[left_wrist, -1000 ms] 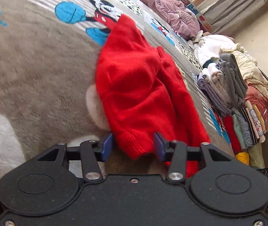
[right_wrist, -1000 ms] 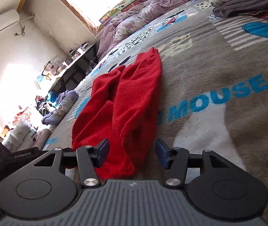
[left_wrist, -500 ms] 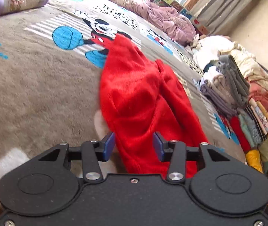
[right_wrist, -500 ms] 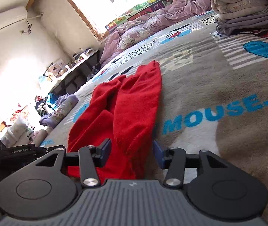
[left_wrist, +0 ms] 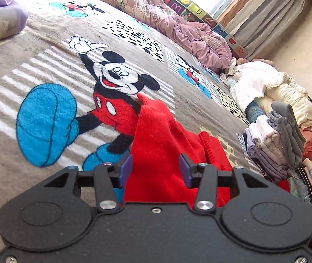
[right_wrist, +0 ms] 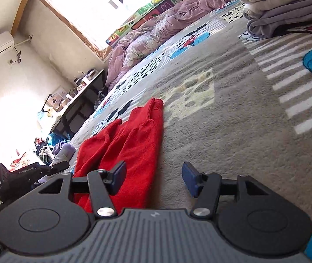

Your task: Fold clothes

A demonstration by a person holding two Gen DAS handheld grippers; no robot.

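A red knit garment (left_wrist: 160, 144) lies crumpled on the grey Mickey Mouse blanket (left_wrist: 46, 43). My left gripper (left_wrist: 156, 172) is open, its two blue pads on either side of the garment's near end, which fills the gap between them. In the right wrist view the same red garment (right_wrist: 129, 140) stretches away to the left. My right gripper (right_wrist: 153, 177) is open; its left pad is over the garment's right edge and its right pad over bare blanket. The left gripper's black body (right_wrist: 24, 175) shows at the far left.
A stack of folded clothes (left_wrist: 283, 144) stands at the bed's right edge. A purple quilt (left_wrist: 188, 28) lies bunched along the far side below the window. Folded towels (right_wrist: 287, 6) sit at the right wrist view's upper right. A desk (right_wrist: 79, 100) stands beside the bed.
Both grippers have moved forward along the garment, so its near end now lies behind or between the pads. The right gripper has opened wider and shifted right onto the garment's edge.
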